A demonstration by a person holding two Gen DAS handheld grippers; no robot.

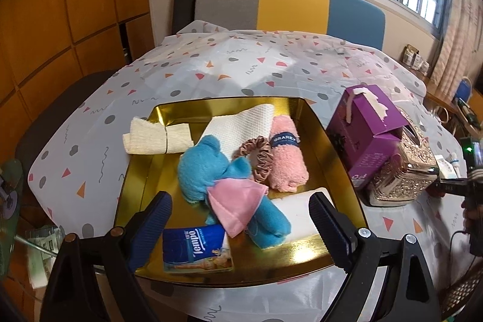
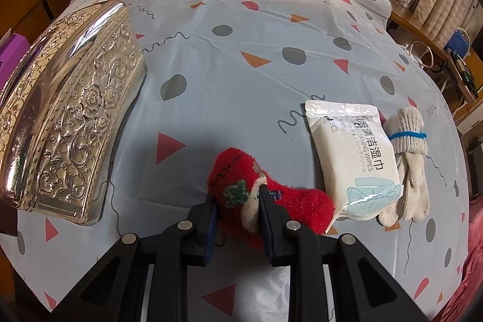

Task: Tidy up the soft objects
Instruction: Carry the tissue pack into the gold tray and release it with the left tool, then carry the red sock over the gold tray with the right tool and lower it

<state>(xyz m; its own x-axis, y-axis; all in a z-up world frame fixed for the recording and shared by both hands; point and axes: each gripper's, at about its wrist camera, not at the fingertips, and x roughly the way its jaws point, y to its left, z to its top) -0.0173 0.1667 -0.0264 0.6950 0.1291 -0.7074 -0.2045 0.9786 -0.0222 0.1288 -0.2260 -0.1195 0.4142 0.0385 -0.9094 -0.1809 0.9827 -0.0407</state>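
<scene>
A gold tray [image 1: 320,255] holds a blue plush toy in a pink dress [image 1: 211,171], a rolled pink towel [image 1: 286,159], a brown scrunchie [image 1: 256,156], a white cloth [image 1: 241,122], a cream cloth [image 1: 154,138] and a blue Tempo tissue pack [image 1: 196,246]. My left gripper [image 1: 238,222] hovers open over the tray's near side with nothing between its fingers. In the right wrist view, my right gripper [image 2: 238,201] is shut on a red fuzzy sock [image 2: 271,195] lying on the tablecloth. Beside it lie a wet-wipes pack [image 2: 353,156] and bundled beige gloves [image 2: 407,159].
A purple box [image 1: 365,135] leans on an ornate silver tissue box [image 1: 404,174] [image 2: 69,110] right of the tray. A patterned cloth [image 2: 241,35] covers the table. A colour-block chair [image 1: 289,5] stands behind it. A shelf with clutter [image 2: 452,56] lies to the right.
</scene>
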